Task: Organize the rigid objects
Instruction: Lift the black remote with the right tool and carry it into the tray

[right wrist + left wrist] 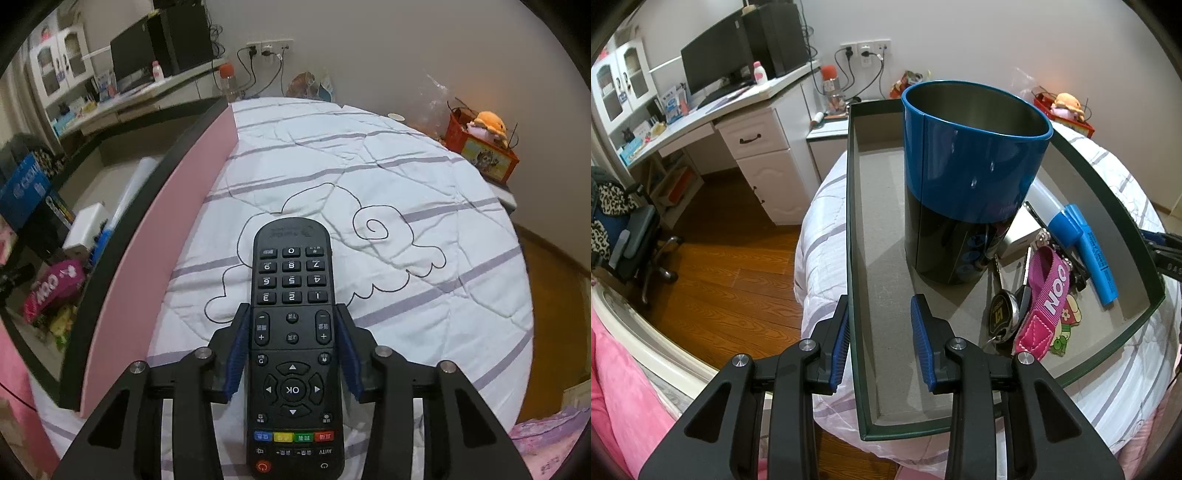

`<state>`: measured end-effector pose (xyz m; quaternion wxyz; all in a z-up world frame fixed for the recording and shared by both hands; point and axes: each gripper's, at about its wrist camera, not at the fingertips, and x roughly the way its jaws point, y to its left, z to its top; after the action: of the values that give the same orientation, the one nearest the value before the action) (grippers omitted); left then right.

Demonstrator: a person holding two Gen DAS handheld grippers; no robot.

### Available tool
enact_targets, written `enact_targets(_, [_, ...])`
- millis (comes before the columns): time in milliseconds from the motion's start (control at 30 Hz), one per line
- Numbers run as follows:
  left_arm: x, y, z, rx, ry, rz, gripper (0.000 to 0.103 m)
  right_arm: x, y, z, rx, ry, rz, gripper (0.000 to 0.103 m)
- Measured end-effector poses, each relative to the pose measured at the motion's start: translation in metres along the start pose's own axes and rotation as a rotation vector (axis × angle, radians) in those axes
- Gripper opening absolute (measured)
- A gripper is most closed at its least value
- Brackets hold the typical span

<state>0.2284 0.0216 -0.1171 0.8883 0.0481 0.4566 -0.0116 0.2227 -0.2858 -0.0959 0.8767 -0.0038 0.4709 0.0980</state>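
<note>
A shallow dark-green tray (855, 258) with a grey floor lies on the bed. In it stand a tall blue and black tin (975, 162), open at the top, and beside it a blue marker (1093, 254), a pink lanyard (1049, 291), a tape measure (1001, 310) and keys. My left gripper (881, 301) is open and straddles the tray's left wall, one finger outside and one inside. Over the quilt my right gripper (291, 308) is shut on a black remote control (291, 280), pads pressed on both long sides, its number keys pointing away from me.
The striped white quilt (388, 166) spreads ahead of the remote. The tray's pink outer wall (177, 229) runs along the left of the right wrist view. A red basket with a plush toy (480, 144) sits at the far right. Desk (746, 107), office chair (631, 236) and wooden floor lie left.
</note>
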Motion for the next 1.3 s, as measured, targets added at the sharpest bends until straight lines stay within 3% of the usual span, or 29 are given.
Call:
enact_targets(367, [-0.001,0.0,0.0,-0.002,-0.001,-0.005,0.031,-0.031,0.015,0.011,-0.015,-0.081,0.029,0.045])
enact_targets(767, [-0.001,0.001,-0.001,-0.004,-0.002,-0.009,0.031,-0.073,0.075,0.041,-0.102,-0.205,0.109,0.045])
enact_targets(1100, [-0.003,0.005,-0.002,-0.009,-0.005,-0.019,0.031,-0.037,0.136,0.046,-0.207,-0.14,0.144,0.045])
enact_targets(1300, [-0.003,0.006,-0.003,-0.009,-0.007,-0.022,0.031,-0.014,0.148,0.037,-0.215,-0.075,0.137,0.045])
